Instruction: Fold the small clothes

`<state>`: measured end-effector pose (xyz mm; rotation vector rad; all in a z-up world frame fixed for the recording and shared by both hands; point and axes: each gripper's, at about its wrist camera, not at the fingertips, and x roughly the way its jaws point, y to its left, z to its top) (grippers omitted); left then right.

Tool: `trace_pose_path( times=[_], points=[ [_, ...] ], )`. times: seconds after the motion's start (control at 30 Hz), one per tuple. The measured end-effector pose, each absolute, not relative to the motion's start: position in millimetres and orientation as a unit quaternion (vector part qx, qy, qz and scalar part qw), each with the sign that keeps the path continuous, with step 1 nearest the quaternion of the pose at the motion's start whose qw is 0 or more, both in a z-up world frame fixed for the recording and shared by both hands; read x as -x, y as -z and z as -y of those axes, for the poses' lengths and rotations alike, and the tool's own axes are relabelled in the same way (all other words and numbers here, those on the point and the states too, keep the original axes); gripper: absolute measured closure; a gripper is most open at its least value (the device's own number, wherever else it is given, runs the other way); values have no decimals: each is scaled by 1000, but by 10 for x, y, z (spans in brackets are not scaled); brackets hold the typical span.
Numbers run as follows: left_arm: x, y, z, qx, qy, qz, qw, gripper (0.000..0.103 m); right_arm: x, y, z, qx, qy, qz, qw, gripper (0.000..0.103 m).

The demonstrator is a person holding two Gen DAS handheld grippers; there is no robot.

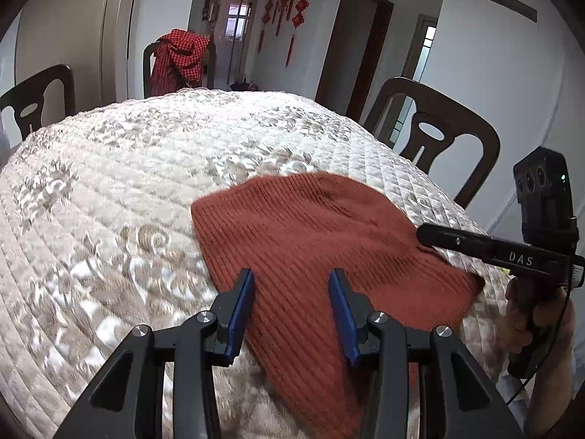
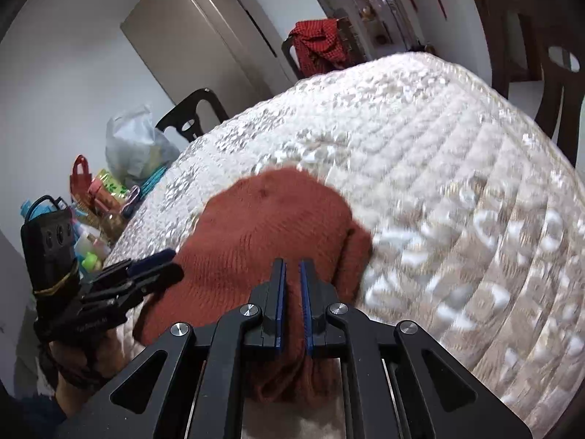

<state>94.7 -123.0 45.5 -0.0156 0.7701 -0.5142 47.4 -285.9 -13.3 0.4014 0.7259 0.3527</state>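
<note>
Spread on the quilted table cover, towards its near edge: a rust-red knit hat, ribbed, mostly flat, with one side rumpled and lifted where gripped.

Left gripper: released, blue pads well apart, tips low over the near part of the hat with ribbed knit showing in the gap; no pinch on the fabric visible from either view. In the right wrist view, at the hat's left edge, held by the left hand.

Right gripper: clenched on the hat, blue pads nearly together with a bunched fold of red knit squeezed between them and hanging below the jaws. Seen side-on in the left wrist view, with tips meeting at the hat's right edge and the right hand around the grip.

Around the table: dark wooden chairs, one at the far side draped with a red checked cloth. On the far wall, red knotted hangings. Beyond the table's left edge in the right wrist view, a clutter of bags and small colourful items, too blurred to name.
</note>
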Motion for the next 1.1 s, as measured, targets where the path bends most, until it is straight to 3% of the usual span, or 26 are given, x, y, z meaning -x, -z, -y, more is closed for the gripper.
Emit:
trace_pose_path(
  times=[0.3, 0.7, 0.87, 0.93, 1.1],
  points=[
    [-1112, -355, 1319, -8, 232, -389, 891, 56, -879, 263, 2840, -196, -160, -378, 890, 93],
    [-577, -524, 1180, -39, 203, -358, 911, 56, -49, -50, 2689, -144, -215, -326, 909, 93],
    [-488, -452, 1145, -39, 201, -353, 913, 56, -30, 111, 2631, -118, -204, -348, 908, 93],
    [-486, -415, 1130, -30, 204, -353, 913, 56, -50, 200, 2674, -128, -197, -355, 905, 101],
    [-479, -394, 1136, -24, 204, -349, 914, 56, -34, 230, 2682, -133, -199, -351, 905, 101]
  ],
)
